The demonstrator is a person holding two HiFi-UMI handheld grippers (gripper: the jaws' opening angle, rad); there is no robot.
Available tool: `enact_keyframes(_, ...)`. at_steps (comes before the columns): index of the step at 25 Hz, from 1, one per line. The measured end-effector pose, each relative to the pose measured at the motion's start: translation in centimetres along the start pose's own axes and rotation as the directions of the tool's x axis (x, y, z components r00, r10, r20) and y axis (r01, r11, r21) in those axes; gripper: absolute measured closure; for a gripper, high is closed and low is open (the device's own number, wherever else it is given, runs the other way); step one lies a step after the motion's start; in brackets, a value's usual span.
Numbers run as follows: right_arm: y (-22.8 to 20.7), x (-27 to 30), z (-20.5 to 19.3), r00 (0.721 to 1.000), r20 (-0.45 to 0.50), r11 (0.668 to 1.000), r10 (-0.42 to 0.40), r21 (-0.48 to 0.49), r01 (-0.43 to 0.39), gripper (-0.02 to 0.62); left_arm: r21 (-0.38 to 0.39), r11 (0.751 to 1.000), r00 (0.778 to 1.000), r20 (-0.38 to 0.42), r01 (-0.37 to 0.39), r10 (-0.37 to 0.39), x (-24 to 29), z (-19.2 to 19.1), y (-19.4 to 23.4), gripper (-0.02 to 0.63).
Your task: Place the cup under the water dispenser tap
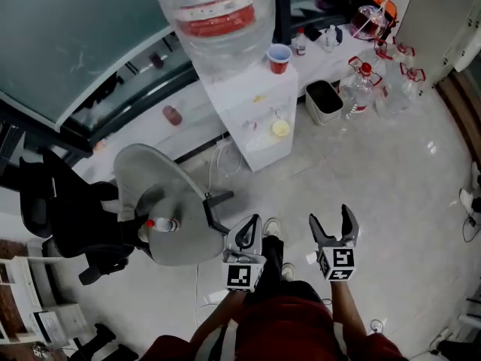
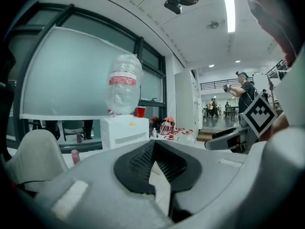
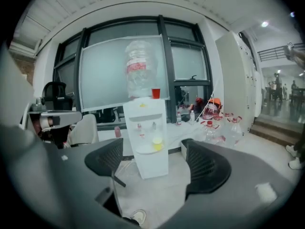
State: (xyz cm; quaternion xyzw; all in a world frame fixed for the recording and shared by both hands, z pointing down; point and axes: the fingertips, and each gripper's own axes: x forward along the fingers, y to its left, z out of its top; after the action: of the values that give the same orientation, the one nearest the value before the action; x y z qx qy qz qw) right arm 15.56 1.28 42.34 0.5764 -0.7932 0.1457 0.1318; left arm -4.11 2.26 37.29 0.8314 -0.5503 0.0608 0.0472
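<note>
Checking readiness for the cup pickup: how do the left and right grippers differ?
The left gripper has its fingers closed together; the right gripper has its fingers spread wide. The left gripper is beside the grey chair; the right gripper is farther from it. Both are empty, well short of the water dispenser.

Cup (image 1: 279, 57) atop dispenser (image 1: 252, 119) (chair (image 1: 161, 201) left)

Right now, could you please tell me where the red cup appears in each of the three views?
Head view: the red cup is at upper centre, on top of the white dispenser.
Left gripper view: the red cup is left of centre, at mid-height.
Right gripper view: the red cup is at centre, just above mid-height.
Shared landmark: the big upturned water bottle, immediately left of the cup.
</note>
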Motion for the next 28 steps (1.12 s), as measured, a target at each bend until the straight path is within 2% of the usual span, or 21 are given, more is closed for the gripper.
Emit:
enact_keyframes(2,-0.3,-2.7,1.7,1.0,0.029,1.0,-0.01,-0.009,0.01,0.19,0.0,1.0,1.0,0.0,-0.007,0.007,-1.2,1.0,-0.8,0.603)
enact_keyframes(4,-0.2,-5.0,3.6,0.998,0.061,0.998,-0.01,-0.068,0.014,0.19,0.003,1.0,1.0,0.017,-0.013,0.013,-2.3,2.4,-1.4,0.603)
enact_keyframes(10,0.9,-10.1,11.4,0.976,0.217,0.983,0.007,-0.178,0.032,0.192,0.092,0.994,0.993,0.111,-0.05,0.04,-5.7,8.9,-1.9,0.603)
enact_keyframes(16,1.6,-13.8,18.5,0.938,0.347,0.982,0.002,-0.176,0.063,0.192,0.123,0.984,0.972,0.211,-0.126,0.099,-8.9,15.7,-0.7,0.603)
enact_keyframes(22,1.4,-15.9,21.2,0.913,0.407,0.972,0.007,-0.218,0.089,0.192,0.143,0.971,0.951,0.272,-0.189,0.145,-10.3,18.5,0.5,0.603)
enact_keyframes(28,1.7,-16.4,21.2,0.914,0.404,0.975,0.019,-0.21,0.072,0.193,0.152,0.97,0.949,0.283,-0.189,0.14,-10.3,19.2,0.3,0.603)
